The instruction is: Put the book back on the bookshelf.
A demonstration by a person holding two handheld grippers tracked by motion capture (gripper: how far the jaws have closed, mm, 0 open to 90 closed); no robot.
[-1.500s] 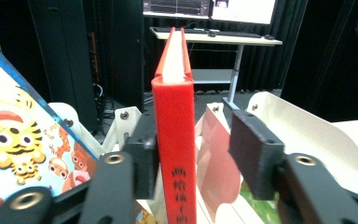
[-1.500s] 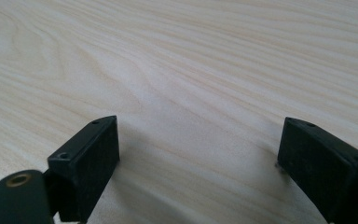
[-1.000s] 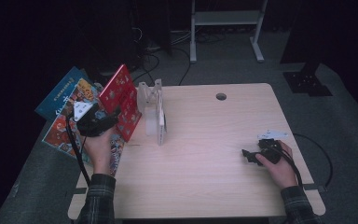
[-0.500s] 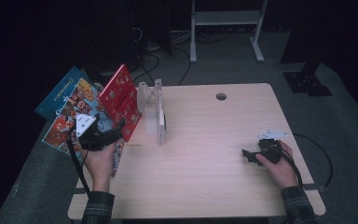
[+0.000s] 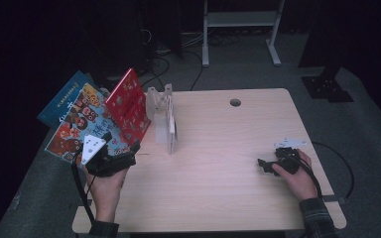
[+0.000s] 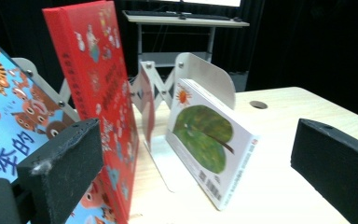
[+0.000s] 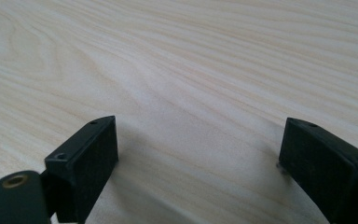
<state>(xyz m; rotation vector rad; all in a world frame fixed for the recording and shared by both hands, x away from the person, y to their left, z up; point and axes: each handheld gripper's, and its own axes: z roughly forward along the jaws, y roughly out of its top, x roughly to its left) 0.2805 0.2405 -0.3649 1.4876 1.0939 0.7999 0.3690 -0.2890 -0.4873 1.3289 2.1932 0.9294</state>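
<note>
Books stand in the white folding metal rack [image 5: 159,115], and we take that rack as our marker on the pale wooden desk [image 5: 228,148]. Leaning in it on its near-left side is the tall red picture book [image 5: 128,106], its cover tilted away from the rack's plates. Further left of the rack sits the blue picture book with cartoon animals [image 5: 77,121], also tilted. On the rack's right side the small white book with a green leaf cover [image 6: 209,140] leans against a plate. Our left gripper [image 5: 110,159] is just before the rack, near the red book's lower edge, released; its jaws have just been opening and nothing sits between them. Well to the right of the rack, our right gripper [image 5: 269,165] rests low over bare wood, jaws spread wide, holding nothing.
</note>
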